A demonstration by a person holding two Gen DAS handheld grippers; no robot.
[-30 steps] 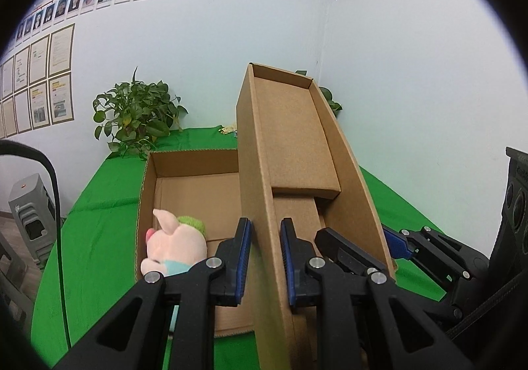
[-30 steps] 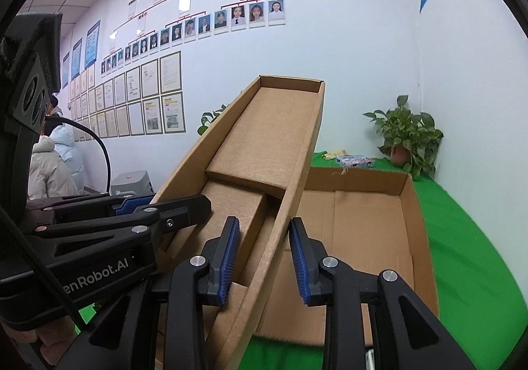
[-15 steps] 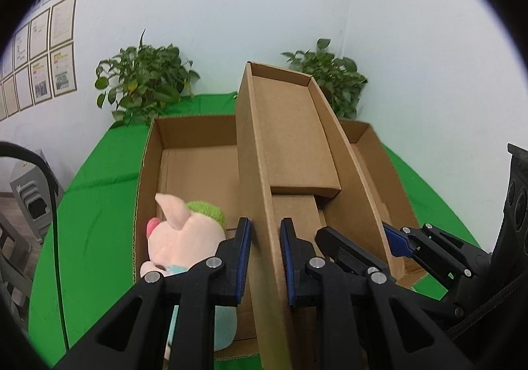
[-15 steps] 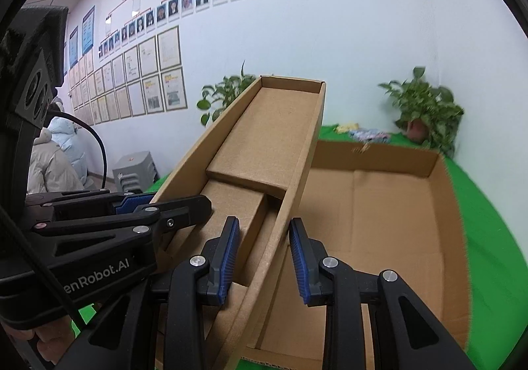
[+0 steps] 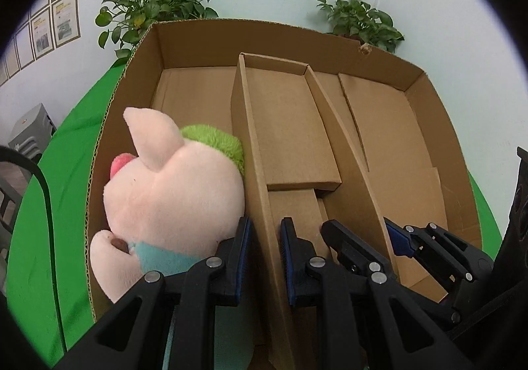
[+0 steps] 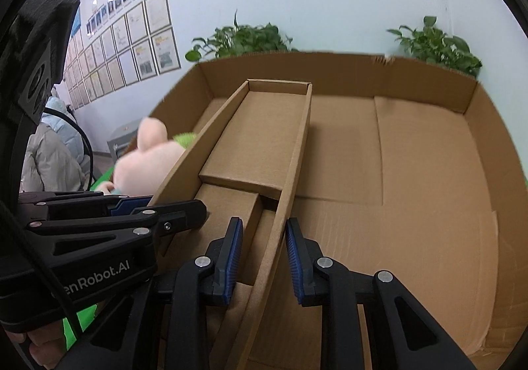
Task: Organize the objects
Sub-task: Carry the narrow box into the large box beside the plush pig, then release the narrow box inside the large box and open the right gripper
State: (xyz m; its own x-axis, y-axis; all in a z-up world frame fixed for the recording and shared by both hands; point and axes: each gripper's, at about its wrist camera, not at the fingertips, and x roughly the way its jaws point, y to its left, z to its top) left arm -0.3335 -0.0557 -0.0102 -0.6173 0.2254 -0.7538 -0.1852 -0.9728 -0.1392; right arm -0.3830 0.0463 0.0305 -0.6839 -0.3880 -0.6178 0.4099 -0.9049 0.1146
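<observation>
Green cloth [image 5: 66,178] under large open carton [image 5: 250,40]; pale wall with framed sheets [image 6: 145,40], two potted plants [image 5: 151,3] behind carton. Narrow cardboard tray [image 5: 283,125] inside carton, tilted, far end low. Left gripper [image 5: 264,257] clamped on tray's left wall; right gripper [image 6: 260,257] straddling tray's right wall, pads not clearly touching it, grip uncertain. Plush pig [image 5: 171,198] inside carton, pressed against tray's left side. Pig's lower body hidden behind left gripper; tray's near end cut off; carton's near wall out of frame.
</observation>
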